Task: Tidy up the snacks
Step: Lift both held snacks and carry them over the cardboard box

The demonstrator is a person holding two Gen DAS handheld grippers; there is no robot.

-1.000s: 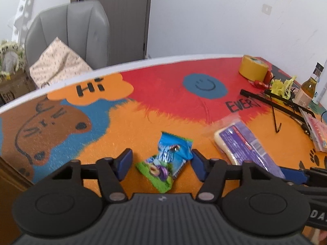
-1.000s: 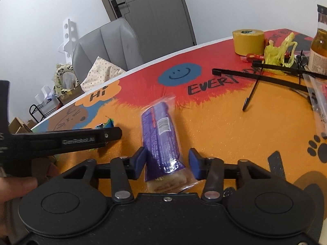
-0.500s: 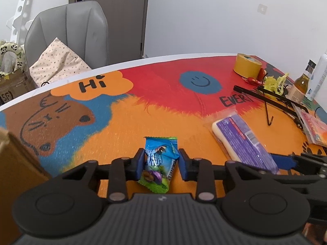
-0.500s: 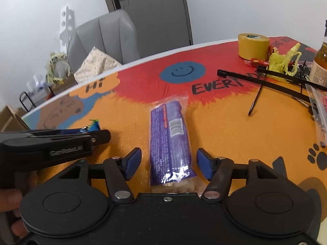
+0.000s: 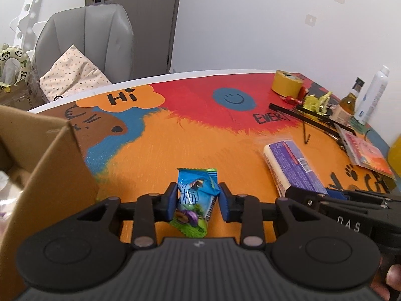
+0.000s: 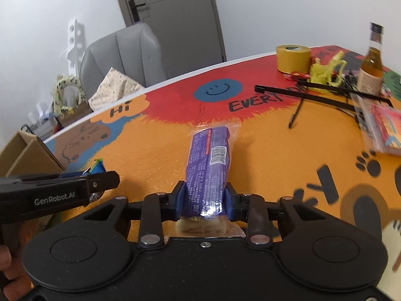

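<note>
Left gripper (image 5: 196, 195): jaws pinched on the blue packet (image 5: 195, 198), a crinkled foil sachet with a green lower end, held upright between the blue pads just above the desk (image 5: 175, 145). Right gripper (image 6: 205, 198): jaws pinched on the near end of the purple pack (image 6: 209, 170), a long, glossy, clear-wrapped bar with a barcode panel and pale biscuit showing at its end; whether its far end touches the desk cannot be told.

In the left wrist view, the purple pack (image 5: 292, 168) lies to the right of the blue packet, well apart, with the right gripper's black body at its near end. A brown cardboard box (image 5: 47, 165) stands close on the left, its corner edge near the left pad and its open top facing up; its contents are blurred. Between the box and the purple pack the orange desk surface is bare, and it stays bare forward to the red zone with the blue smiley.

The desk is round-edged, with a white rim and a matte printed cover. Along its far right edge are crowded a yellow tape roll (image 5: 287, 84), a yellow-green crumpled wrapper (image 5: 317, 101), thin black rods (image 5: 310, 120), an amber glass bottle (image 5: 348, 105), a white spray can (image 5: 373, 95) and a flat red packet (image 5: 366, 151). Beyond the far left rim stands a grey padded chair (image 5: 100, 40) with a dotted cushion (image 5: 74, 75).
</note>
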